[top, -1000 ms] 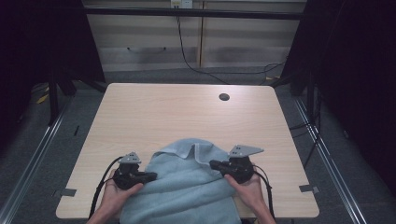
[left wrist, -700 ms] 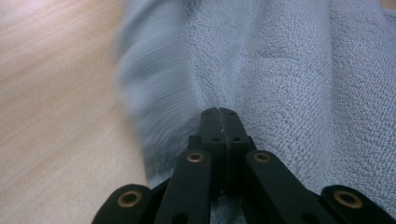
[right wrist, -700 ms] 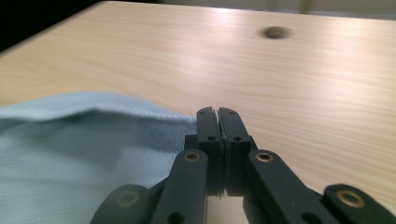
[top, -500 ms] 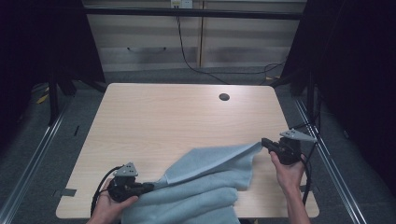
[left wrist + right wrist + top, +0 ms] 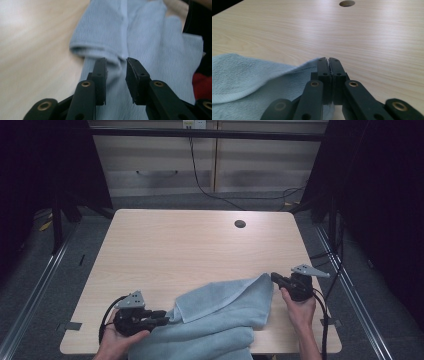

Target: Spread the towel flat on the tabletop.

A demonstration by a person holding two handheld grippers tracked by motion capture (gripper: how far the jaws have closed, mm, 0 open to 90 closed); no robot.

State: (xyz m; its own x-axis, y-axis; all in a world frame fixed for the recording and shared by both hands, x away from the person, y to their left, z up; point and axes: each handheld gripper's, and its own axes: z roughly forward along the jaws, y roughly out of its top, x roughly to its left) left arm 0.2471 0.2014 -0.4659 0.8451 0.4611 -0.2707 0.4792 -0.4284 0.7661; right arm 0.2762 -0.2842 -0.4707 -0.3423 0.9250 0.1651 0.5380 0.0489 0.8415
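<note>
The right gripper (image 5: 328, 60) has its two black jaws pressed together on the corner of a light blue towel (image 5: 249, 77). The towel spreads left over the pale wooden table (image 5: 337, 32), whose round hole (image 5: 347, 3) sits far ahead.

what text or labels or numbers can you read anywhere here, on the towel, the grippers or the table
There is no readable text in these pictures.
Towel: plain light blue cloth, no tag or print in sight.
Left gripper and right gripper: black jaws and grey plates, no markings to read.
Table: bare wood grain with a dark round hole, no label.
</note>
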